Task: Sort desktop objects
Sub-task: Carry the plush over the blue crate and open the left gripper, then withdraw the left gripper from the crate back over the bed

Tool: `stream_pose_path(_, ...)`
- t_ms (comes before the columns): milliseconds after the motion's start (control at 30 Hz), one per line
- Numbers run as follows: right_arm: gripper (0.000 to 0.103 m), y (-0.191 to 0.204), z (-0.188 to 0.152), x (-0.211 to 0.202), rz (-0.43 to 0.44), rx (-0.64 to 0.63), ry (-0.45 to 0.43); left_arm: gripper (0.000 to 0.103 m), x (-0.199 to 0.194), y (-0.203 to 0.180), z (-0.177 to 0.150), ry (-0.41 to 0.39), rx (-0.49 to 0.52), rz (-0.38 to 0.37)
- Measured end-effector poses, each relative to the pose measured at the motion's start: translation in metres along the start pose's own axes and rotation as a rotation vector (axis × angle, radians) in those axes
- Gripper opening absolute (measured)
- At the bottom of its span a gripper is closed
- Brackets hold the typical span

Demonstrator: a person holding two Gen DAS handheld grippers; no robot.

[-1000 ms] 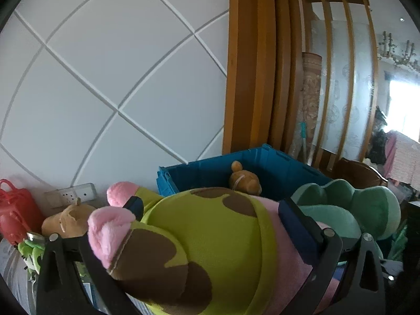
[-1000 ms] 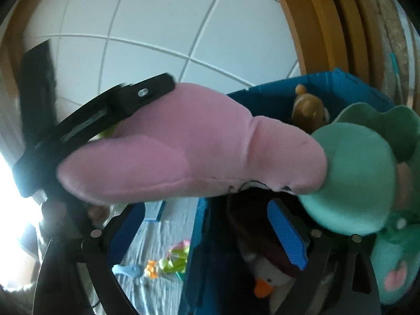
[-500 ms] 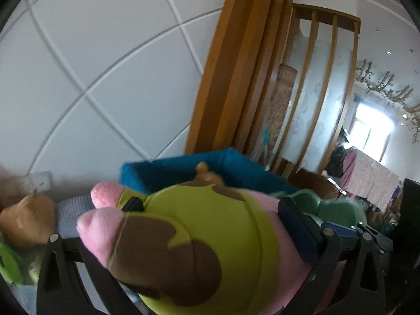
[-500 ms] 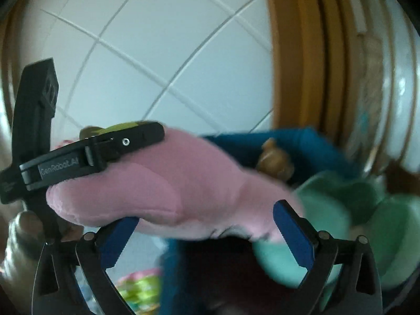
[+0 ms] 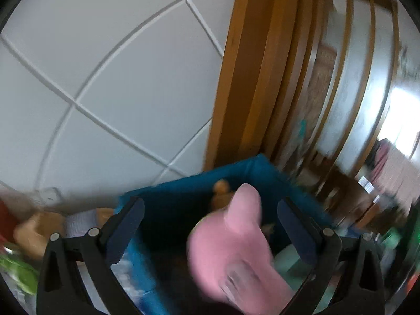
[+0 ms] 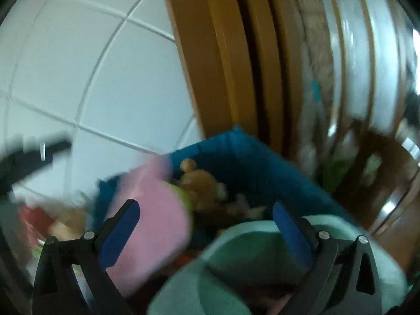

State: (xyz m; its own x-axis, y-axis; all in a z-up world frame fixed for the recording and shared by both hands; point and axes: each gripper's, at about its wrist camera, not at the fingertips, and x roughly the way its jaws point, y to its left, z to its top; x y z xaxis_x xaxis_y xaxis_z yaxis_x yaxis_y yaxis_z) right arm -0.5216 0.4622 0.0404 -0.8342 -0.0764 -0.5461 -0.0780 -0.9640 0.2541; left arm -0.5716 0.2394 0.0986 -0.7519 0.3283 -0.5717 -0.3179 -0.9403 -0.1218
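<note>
Over the blue crate [image 5: 189, 191], both tongs [image 5: 210, 218] [image 6: 206, 216] spread wide, pink plush toy [image 5: 236, 246] loose between them

Both views are motion-blurred: the pink plush toy [image 5: 233, 246] has smeared outlines, its lower part runs off the bottom edge of the left wrist view, and contact with the left gripper's pads cannot be determined. In the right wrist view the blue bin [image 6: 244, 157] has its interior largely covered by the toy and a green plush [image 6: 252, 260]. The brown toy [image 6: 199, 183] is too blurred to identify, as are the objects at the far left [image 5: 31, 233].
</note>
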Motion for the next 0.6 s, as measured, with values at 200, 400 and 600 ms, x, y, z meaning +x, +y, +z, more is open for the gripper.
stream_pose_path(200, 0.103, 0.005, 0.002, -0.016, 0.061, 0.005, -0.010, 0.103, -0.008, 0.004, -0.042, 0.138, -0.005, 0.038)
stream_pose_path(400, 0.103, 0.020, 0.004, -0.046, 0.038, -0.016, -0.013, 0.103, -0.039, 0.001, -0.072, 0.144, -0.022, 0.032)
stream_pose_path(600, 0.103, 0.040, -0.017, -0.092, 0.024, -0.056, -0.030, 0.103, -0.081, -0.011, -0.086, 0.102, -0.004, 0.018)
